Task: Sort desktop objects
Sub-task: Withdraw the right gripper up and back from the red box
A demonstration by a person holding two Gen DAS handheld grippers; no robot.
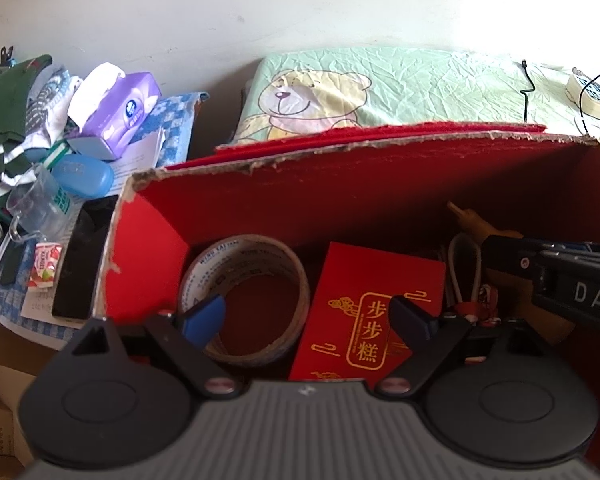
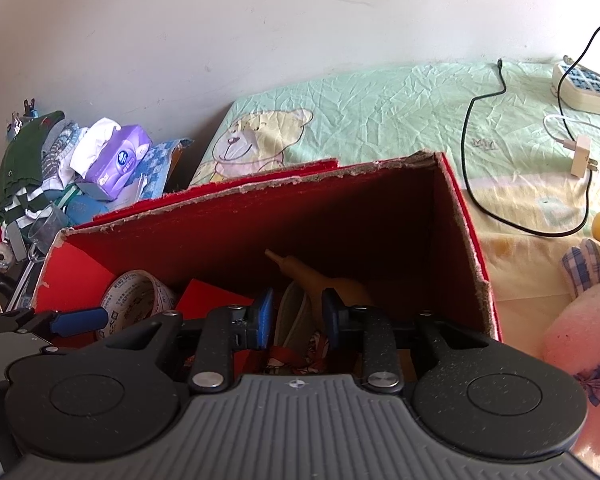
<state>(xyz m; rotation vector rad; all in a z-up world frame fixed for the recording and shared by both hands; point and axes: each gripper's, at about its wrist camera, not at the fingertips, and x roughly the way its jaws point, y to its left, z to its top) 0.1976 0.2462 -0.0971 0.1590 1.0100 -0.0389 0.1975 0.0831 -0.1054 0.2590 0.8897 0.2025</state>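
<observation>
Over the red box (image 1: 148,240), the left gripper (image 1: 308,316) hangs with jaws spread wide and empty above the tape roll (image 1: 244,300) and red packet (image 1: 372,312); further right, the right gripper (image 2: 296,316) sits part-open, clasping nothing, by the brown bottle (image 2: 320,276).

Red box (image 1: 148,240) open-topped; inside: tape roll (image 1: 244,300) flat, red packet (image 1: 372,312) beside it.

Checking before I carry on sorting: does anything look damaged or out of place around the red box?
The red box has a torn, frayed top rim with bare cardboard showing along the back edge and left corner. Inside, the tape roll and red packet lie loosely.
</observation>
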